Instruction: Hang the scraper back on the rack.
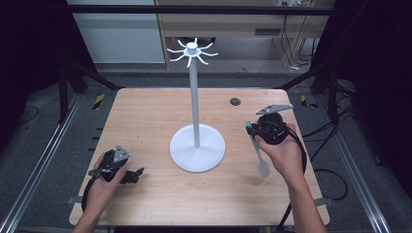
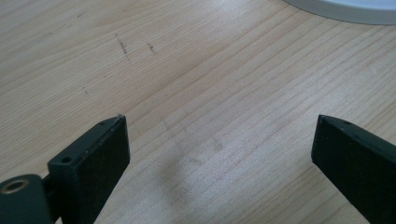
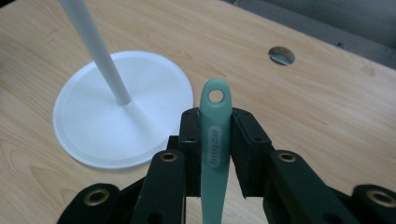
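Left gripper (image 1: 137, 173): near table (image 1: 145, 116) edge, jaws spread wide, nothing between.
Right gripper (image 3: 215, 126): clamped on teal utensil (image 3: 215, 140) handle, held above table.
Risk: slim handle may pivot in jaws; hang-hole could miss a prong.
Utensil: matte teal, embossed handle, hang-hole tip.
Hook stand (image 1: 195, 107): white, centre, prongs (image 1: 192, 51) bare.

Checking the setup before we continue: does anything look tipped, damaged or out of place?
Nothing stands out. The white stand is upright on the table, the right gripper holds the green utensil squarely, and the left gripper is open.
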